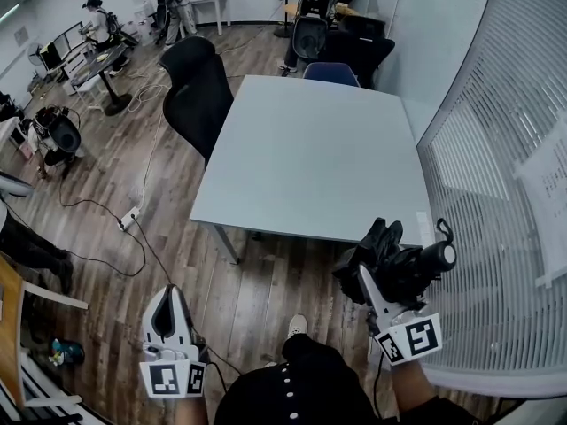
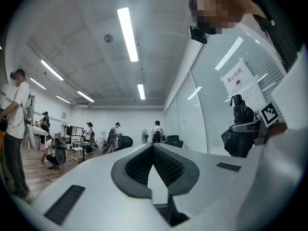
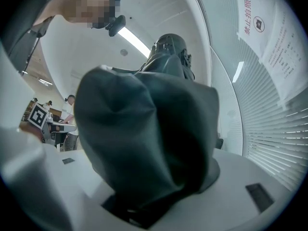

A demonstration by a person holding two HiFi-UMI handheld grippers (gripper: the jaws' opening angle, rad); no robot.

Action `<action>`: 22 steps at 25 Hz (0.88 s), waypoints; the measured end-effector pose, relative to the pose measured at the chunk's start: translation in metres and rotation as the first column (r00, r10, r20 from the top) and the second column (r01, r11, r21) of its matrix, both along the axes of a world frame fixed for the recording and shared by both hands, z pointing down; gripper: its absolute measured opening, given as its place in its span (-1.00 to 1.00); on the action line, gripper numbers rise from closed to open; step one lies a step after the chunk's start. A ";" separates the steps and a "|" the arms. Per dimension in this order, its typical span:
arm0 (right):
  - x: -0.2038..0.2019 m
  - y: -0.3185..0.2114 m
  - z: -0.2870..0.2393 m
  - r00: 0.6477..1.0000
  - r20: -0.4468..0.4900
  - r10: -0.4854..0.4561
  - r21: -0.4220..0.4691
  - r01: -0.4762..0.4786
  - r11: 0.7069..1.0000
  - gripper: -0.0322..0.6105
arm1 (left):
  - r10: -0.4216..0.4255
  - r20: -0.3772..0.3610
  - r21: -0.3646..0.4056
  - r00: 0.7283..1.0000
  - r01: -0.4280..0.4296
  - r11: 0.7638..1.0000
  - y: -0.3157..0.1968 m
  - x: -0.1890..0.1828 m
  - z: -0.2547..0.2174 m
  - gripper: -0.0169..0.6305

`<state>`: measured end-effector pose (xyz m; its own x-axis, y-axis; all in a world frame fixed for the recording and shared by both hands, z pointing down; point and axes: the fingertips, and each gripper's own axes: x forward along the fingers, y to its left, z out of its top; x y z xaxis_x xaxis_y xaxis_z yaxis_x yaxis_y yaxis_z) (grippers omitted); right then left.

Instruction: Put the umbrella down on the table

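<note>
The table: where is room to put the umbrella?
The whole table is bare, from the near edge by the umbrella to the far edge. Crowding is only outside it: black chair at left, blue chair beyond.

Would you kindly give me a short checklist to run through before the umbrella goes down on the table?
1. Right tongs closed on the folded umbrella: ok, the fabric fills the space between the jaws.
2. Left tongs shut, empty and off to the side: ok.
3. Table top bare where the umbrella would land: ok.
4. Umbrella over the table top: not ok, in the head view it sits just short of the near right corner.
5. Room between the umbrella and the blinds on the right: cannot tell.
</note>
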<state>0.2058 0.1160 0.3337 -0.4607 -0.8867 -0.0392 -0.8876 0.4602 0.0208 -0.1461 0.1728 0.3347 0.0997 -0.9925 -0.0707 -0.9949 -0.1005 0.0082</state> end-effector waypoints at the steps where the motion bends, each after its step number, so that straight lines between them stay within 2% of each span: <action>1: 0.000 -0.006 0.000 1.000 0.001 -0.001 0.001 0.001 1.000 0.01 | -0.001 0.000 0.001 1.000 0.001 1.000 -0.006 0.001 -0.001 -0.91; 10: 0.000 -0.066 -0.007 0.999 0.001 -0.044 0.001 0.044 0.999 0.01 | -0.043 0.005 0.009 0.999 0.043 0.999 -0.052 0.004 -0.012 -0.91; 14: -0.003 -0.086 -0.016 0.998 -0.005 -0.064 0.028 0.065 0.998 0.01 | -0.060 0.010 0.023 0.998 0.059 0.998 -0.067 0.003 -0.019 -0.91; 22: 0.009 -0.129 -0.012 0.996 -0.007 -0.088 0.036 0.088 0.995 0.01 | -0.078 0.009 0.035 0.997 0.077 0.996 -0.106 0.017 -0.016 -0.91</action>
